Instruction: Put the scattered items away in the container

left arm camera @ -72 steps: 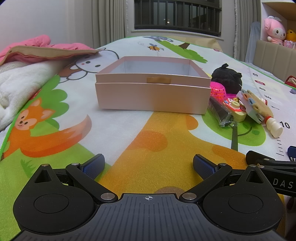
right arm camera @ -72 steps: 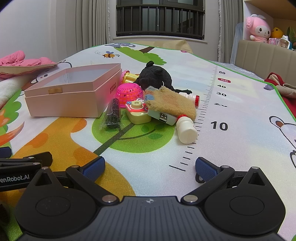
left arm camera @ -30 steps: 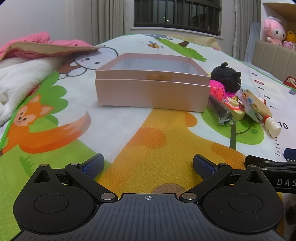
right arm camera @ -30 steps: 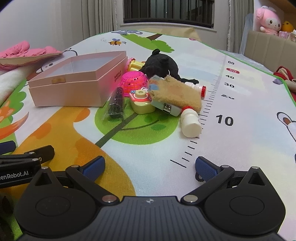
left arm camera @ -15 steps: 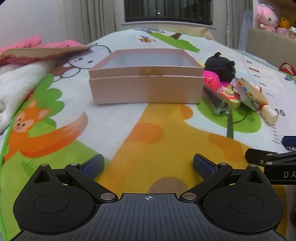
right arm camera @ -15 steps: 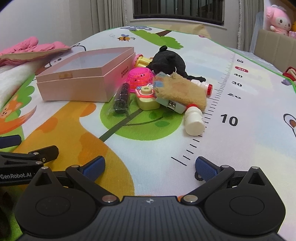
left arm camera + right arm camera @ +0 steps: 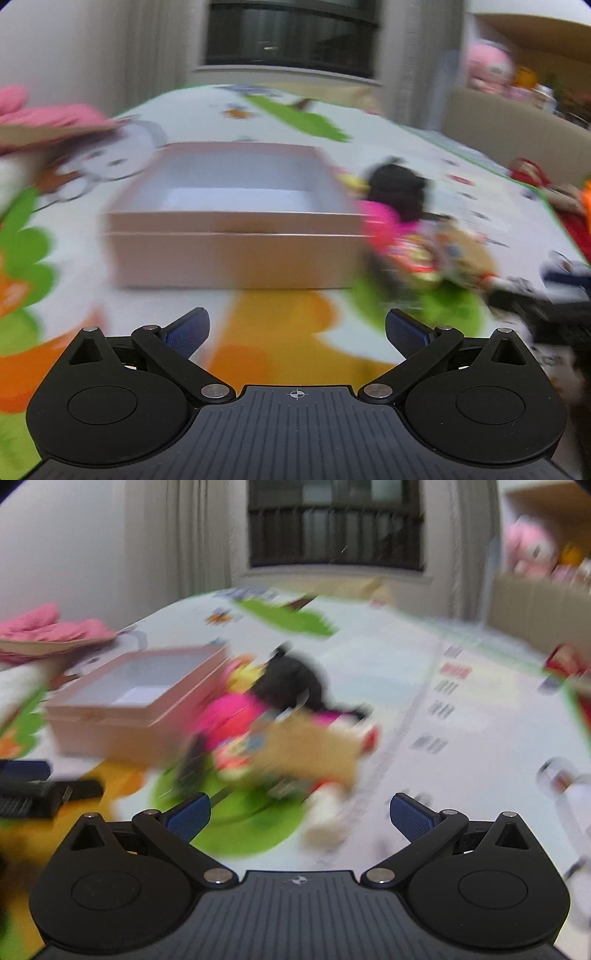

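Both views are blurred by motion. An open pink box (image 7: 236, 254) stands on the play mat just ahead of my left gripper (image 7: 295, 330), which is open and holds nothing. Right of the box lies a heap of toys: a black plush (image 7: 291, 685), a pink mesh ball (image 7: 231, 712), a tan furry pouch (image 7: 314, 755) and a white bottle (image 7: 323, 821). My right gripper (image 7: 299, 812) is open, with the white bottle just beyond its fingers. The box (image 7: 136, 707) shows at the left of the right wrist view.
Pink and white bedding (image 7: 44, 122) lies at the left edge of the mat. A beige headboard (image 7: 517, 133) with a pink plush (image 7: 485, 68) is at the back right. Red cloth (image 7: 565, 661) sits at the far right. The other gripper (image 7: 37, 788) shows at left.
Both grippers have moved forward and up toward the box and the toy heap, which now look larger. Their jaws stay open. No object has shifted.
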